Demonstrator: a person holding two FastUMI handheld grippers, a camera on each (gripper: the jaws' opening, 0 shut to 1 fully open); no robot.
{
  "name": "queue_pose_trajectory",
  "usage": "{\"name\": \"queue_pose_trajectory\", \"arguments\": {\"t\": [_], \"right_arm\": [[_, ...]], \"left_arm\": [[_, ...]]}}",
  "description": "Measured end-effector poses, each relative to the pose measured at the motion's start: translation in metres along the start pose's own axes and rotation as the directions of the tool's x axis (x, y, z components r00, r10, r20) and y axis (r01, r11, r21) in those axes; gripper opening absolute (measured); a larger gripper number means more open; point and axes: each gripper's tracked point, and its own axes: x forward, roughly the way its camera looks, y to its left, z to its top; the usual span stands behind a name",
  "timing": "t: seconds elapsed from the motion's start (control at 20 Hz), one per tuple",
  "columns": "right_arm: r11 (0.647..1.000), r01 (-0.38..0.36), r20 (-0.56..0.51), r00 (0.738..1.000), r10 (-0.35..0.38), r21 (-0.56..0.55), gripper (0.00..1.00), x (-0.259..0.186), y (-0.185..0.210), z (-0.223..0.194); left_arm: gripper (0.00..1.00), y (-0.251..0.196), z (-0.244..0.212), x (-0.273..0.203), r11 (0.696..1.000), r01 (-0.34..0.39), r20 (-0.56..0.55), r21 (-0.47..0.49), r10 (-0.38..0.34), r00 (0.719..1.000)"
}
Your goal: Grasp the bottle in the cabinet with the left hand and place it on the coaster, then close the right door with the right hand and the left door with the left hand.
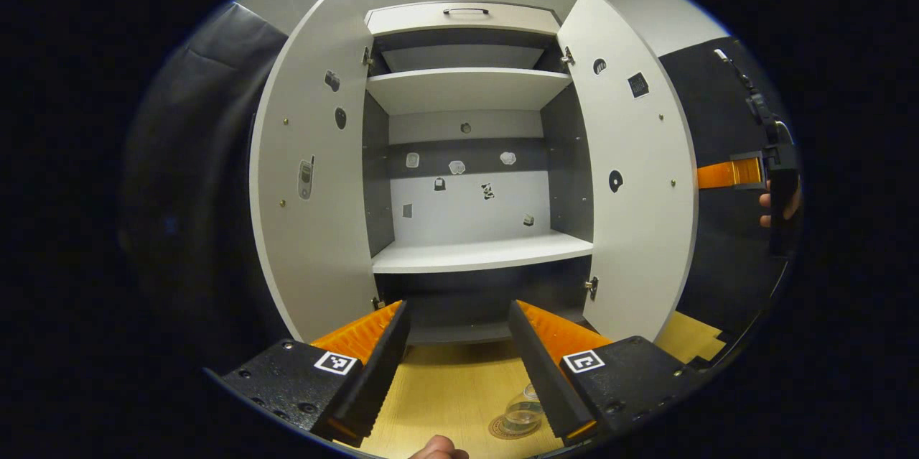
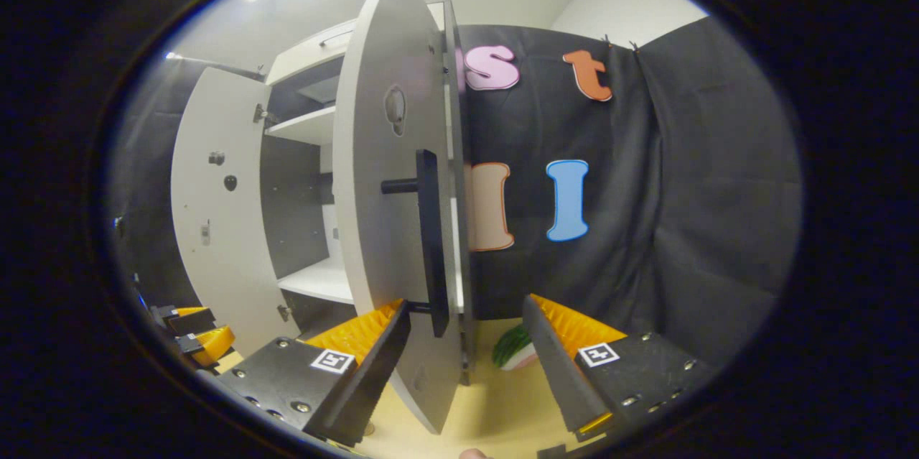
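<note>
In the left gripper view, the left claw (image 1: 459, 365) hangs released, its two fingers spread wide with nothing between them, above the pale wooden worktop (image 1: 445, 387) and facing the tall white cabinet with dark grey inner walls (image 1: 467, 157). Both cabinet doors stand open: the white left door (image 1: 309, 179) swings out to one side and the white right door (image 1: 632, 179) to the other, each dotted with small stickers on its inner face. The white shelves (image 1: 481, 254) inside carry nothing.

The small clear plastic bottle (image 1: 523, 412) stands upright on the round brown coaster (image 1: 506, 430) at the near edge of the worktop, just in front of the cabinet and partly hidden behind one finger of the left claw. The bottle is touched by neither finger. A fingertip of the person's hand (image 1: 438, 448) peeks in at the bottom of this view.

Farther off beside the right door, the other gripper and the hand holding it (image 1: 779, 197) are seen.

In the right gripper view, the right claw (image 2: 467, 358) is also released, fingers apart, straddling the edge of the right door (image 2: 391, 215) near its long black bar handle (image 2: 429, 243) without pressing on it. A green and white object (image 2: 513, 351) lies on the worktop (image 2: 495, 409) behind the door, too hidden to identify.
</note>
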Motion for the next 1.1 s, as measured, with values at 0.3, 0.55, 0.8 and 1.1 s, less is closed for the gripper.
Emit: {"name": "queue_pose_trajectory", "arguments": {"t": [0.3,0.55,0.8,1.1], "right_arm": [[0.999,-0.052,0.002,0.999,0.052,-0.008,0.98,0.021,0.054,-0.003],[0.997,-0.078,0.002,0.997,0.078,0.003,0.98,0.047,0.091,-0.006],[0.996,-0.081,0.023,0.996,0.081,-0.027,1.0,0.085,0.133,-0.006],[0.997,-0.049,0.052,0.997,0.052,-0.063,0.97,0.14,0.174,-0.005]], "left_arm": [[0.89,0.033,0.009,-0.005,0.999,-0.036,0.015,-0.014,0.036,0.999],[0.89,0.073,0.014,-0.013,0.996,-0.088,0.023,-0.031,0.089,0.996],[0.89,0.111,0.021,-0.022,0.99,-0.133,0.028,-0.047,0.135,0.99],[0.89,0.171,0.046,-0.02,0.984,-0.159,0.022,-0.083,0.161,0.987]]}}
